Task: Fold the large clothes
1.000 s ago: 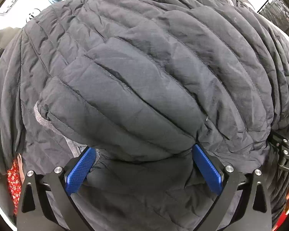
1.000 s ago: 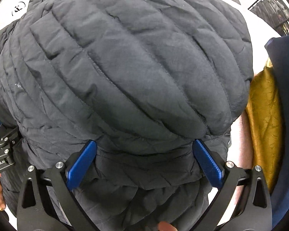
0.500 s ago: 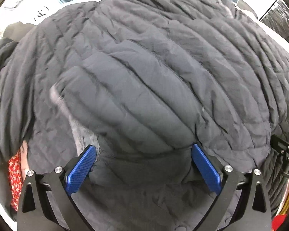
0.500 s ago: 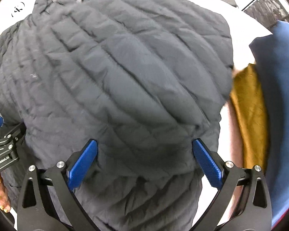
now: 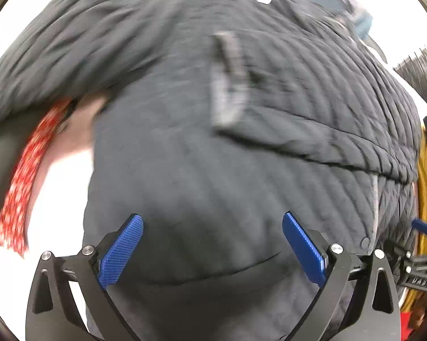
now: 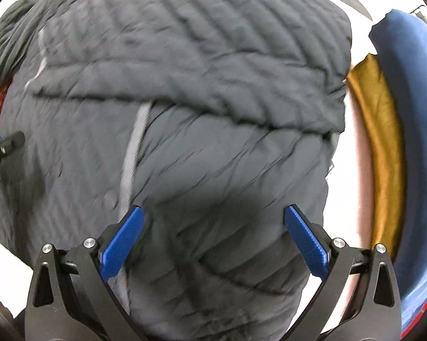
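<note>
Mostly, the scene by part:

Jacket: a dark quilted puffer jacket [image 5: 241,147] fills most of both wrist views, bunched in a thick heap on a white table [image 5: 57,199]; motion blur softens its upper part in the left view.

Jacket detail: a pale grey front strip [image 6: 131,153] runs down the heap toward the near edge in the right view; in the left view a snap button [image 5: 364,242] sits on that same edge.

Left claw: the left claw [image 5: 212,253] stands wide open, blue pads [image 5: 122,251] spread apart above the near part of the jacket; whether they touch the fabric cannot be told.

Right claw: the right claw [image 6: 213,244] is likewise spread wide with nothing pinched, the grey strip passing just beside its left pad [image 6: 122,245].

Claws together: each shows at the other's frame edge, so they sit side by side at the jacket's near edge.

Left side: red patterned cloth [image 5: 23,176] lies partly under the jacket's overhanging fold, with bare white table beside it toward the near-left corner.

Right side: mustard-yellow fabric [image 6: 383,142] lies just beside the jacket, with blue fabric [image 6: 412,91] beyond it; a narrow white strip of table separates jacket and mustard cloth.
</note>
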Demonstrator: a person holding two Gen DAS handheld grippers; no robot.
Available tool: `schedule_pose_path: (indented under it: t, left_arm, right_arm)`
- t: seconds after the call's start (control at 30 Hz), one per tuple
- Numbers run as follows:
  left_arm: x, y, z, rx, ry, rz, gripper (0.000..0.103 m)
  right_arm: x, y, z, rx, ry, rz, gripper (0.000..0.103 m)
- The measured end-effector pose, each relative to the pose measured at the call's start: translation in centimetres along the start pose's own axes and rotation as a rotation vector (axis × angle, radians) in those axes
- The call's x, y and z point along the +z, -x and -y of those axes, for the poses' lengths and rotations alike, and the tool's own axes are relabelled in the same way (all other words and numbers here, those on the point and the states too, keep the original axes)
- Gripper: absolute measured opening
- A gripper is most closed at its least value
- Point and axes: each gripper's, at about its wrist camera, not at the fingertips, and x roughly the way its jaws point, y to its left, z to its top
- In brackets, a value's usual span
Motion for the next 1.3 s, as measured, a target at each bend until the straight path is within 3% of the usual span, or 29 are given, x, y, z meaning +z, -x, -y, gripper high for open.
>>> schedule_pose_path:
  t: [0.23,0.47,0.67,0.8,1.07,1.13,1.3]
  left_arm:
    - [-1.4,3.8,-8.6,0.004,0.222,0.081,0.097]
    - [-1.2,7.8,-17.2,-0.071,0.471,0.210,0.097]
    - [1.0,11.1,-23.5,-0.064,0.607,0.311,0.097]
    - [2.8,12.2,-28.7,-0.158,0.747,0.364,0.097]
    - [3.6,8.2,-35.1,-0.291,1.001,0.311,0.088]
    - [4.0,8.5,-35.4,-0.285,1.010,0.317,0.081]
    - [6.3,10.6,-34.2,-0.210,0.911,0.352,0.024]
  right_arm:
    - [-1.4,1.6,-4.3,0.037,0.035,0.019,0.098]
    - [-1.4,2.5,-6.3,0.029,0.083,0.036,0.098]
    - [-1.6,4.2,-6.8,0.012,0.096,0.069,0.098]
    - [-1.7,4.3,-6.6,0.005,0.079,0.058,0.098]
    - [-2.1,5.0,-5.4,-0.014,0.062,0.074,0.098]
    - [-2.4,5.1,-5.0,-0.019,0.048,0.074,0.098]
    - [-2.8,4.8,-2.3,-0.020,-0.016,0.061,0.098]
